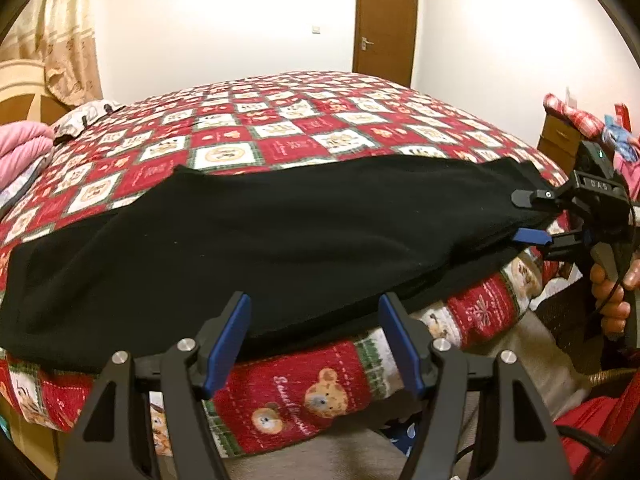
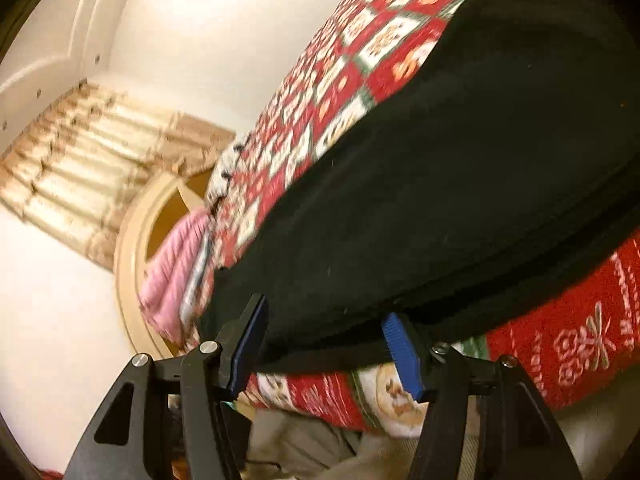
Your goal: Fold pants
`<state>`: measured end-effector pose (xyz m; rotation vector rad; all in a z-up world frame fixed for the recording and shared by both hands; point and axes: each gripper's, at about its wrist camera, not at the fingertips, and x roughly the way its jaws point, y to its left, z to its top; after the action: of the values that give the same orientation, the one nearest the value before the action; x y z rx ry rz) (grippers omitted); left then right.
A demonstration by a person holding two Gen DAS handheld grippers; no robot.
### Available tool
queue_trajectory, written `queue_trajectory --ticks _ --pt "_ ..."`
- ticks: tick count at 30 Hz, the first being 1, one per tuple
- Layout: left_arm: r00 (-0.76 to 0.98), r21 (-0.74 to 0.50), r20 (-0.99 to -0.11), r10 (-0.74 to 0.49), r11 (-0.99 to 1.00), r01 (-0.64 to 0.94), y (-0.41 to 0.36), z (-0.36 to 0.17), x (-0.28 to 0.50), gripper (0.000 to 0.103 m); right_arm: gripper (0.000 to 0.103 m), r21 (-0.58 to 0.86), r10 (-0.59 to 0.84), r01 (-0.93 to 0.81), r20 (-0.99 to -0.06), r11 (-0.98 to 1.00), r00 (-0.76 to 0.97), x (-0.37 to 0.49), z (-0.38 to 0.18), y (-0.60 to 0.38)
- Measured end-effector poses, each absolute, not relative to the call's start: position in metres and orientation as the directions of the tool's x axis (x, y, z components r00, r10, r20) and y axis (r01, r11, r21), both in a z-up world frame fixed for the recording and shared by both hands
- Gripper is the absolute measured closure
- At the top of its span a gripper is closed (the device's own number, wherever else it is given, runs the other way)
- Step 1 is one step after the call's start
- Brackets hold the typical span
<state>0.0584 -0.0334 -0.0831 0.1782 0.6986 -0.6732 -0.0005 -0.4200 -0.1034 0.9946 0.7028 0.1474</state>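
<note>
Black pants (image 1: 280,232) lie lengthwise along the bed (image 1: 304,120) edge, apparently folded once, just ahead of both grippers. The left gripper (image 1: 314,340) and right gripper (image 2: 326,350) stand with fingers apart, holding nothing. Further folds likely remain.

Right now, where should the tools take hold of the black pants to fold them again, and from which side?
Grip the near long edge of the black pants, which overhangs the quilt at the bed's front. Both the left tool and right tool stand open there; slide one finger under, one over, from the front, since only that edge lifts free.
</note>
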Motion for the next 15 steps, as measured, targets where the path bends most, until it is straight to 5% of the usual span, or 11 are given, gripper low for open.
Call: queue_trajectory --ticks 6,8,15 --pt "0.553 -0.109 -0.648 -0.524 0.782 0.613 -0.028 -0.087 0.063 0.034 0.050 0.773 0.402 0.204 -0.513 0.601 0.758 0.012 -0.104 -0.410" --pt "0.559 -0.101 -0.644 -0.522 0.783 0.614 -0.026 -0.086 0.062 0.034 0.100 0.726 0.405 0.204 -0.567 0.657 0.717 0.020 -0.101 -0.400" --pt "0.585 -0.088 -0.630 -0.512 0.794 0.601 -0.019 -0.078 0.063 0.034 0.100 0.677 0.378 0.182 -0.589 0.713 0.714 0.004 -0.078 -0.395"
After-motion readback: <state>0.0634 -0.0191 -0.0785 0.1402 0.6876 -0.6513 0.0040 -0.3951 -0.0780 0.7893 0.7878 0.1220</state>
